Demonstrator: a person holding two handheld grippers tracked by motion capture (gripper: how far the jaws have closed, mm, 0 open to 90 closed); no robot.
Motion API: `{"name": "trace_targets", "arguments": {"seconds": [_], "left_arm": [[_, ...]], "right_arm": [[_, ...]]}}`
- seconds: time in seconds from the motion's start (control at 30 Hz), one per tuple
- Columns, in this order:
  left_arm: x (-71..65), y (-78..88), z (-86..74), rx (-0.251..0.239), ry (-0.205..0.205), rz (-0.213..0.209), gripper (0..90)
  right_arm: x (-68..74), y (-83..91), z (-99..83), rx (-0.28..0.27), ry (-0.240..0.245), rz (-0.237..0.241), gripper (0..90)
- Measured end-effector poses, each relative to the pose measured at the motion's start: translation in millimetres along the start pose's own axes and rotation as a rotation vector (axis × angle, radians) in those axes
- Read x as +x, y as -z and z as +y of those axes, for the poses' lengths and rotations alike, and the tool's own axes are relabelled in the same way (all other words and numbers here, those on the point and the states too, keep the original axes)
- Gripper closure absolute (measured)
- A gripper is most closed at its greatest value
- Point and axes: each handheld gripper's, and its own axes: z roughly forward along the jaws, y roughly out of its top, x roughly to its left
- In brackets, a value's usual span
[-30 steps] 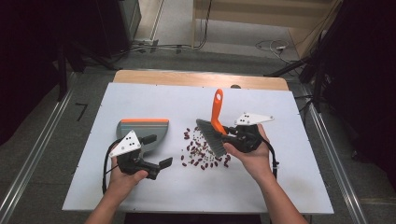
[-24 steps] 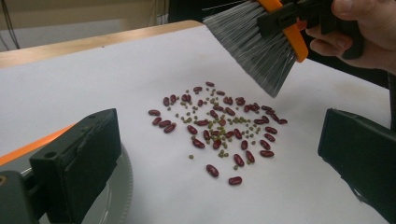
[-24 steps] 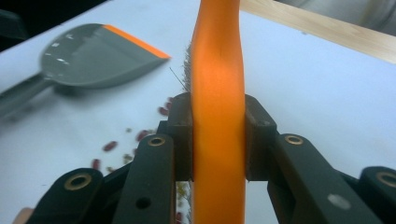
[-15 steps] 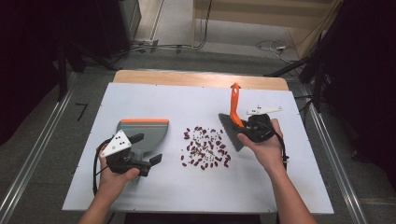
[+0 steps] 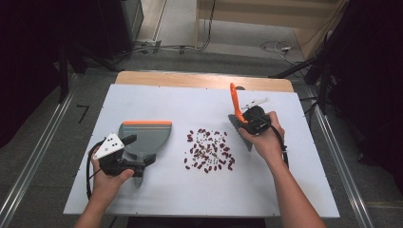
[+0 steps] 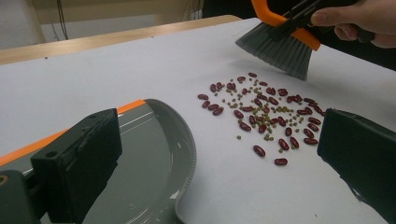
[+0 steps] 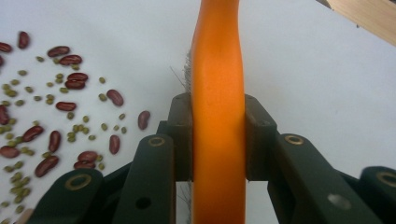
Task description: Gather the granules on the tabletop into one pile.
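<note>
White counter (image 5: 285, 190) sits under dim surroundings, with grey floor and cables beyond its far edge. Scattered beans (image 5: 207, 149), red ones mixed with small green ones, lie between the two grippers, none yet in the dustpan (image 5: 142, 137), so the sweeping looks barely begun. The right gripper (image 5: 254, 121) pinches the orange handle of the brush (image 6: 280, 44), whose grey bristles hang just beside the pile's far side. The left gripper (image 5: 124, 161) has its jaws spread, and the dustpan lies right at them; whether it grips the pan's handle is hard to tell. Open counter surrounds the pile on all sides, and the pan's mouth faces the beans across a bare strip, leaving a free sweeping path.
</note>
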Motion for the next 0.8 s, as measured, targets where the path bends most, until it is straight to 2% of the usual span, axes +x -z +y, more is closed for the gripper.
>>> {"name": "trace_targets", "arguments": {"seconds": [0.2,0.4,0.47,0.67,0.8], "left_arm": [[0.8,1.7,-1.0,-0.002,0.001,0.005,0.5],[3.0,4.2,0.2,-0.013,0.020,-0.005,0.6],[3.3,4.1,0.2,-0.017,0.024,-0.010,0.7],[0.6,2.6,1.3,-0.015,0.017,-0.022,2.1],[-1.3,2.3,1.9,-0.018,0.013,-0.020,2.1]], "right_arm": [[26.0,-19.1,19.5,0.080,0.101,-0.058,68.6],[48.8,-26.1,27.0,0.106,0.160,-0.023,69.0],[53.3,-25.5,25.7,0.116,0.187,-0.016,69.0],[64.8,-17.9,19.3,0.122,0.223,0.015,68.9],[76.2,-14.0,13.9,0.118,0.260,0.016,68.9]]}}
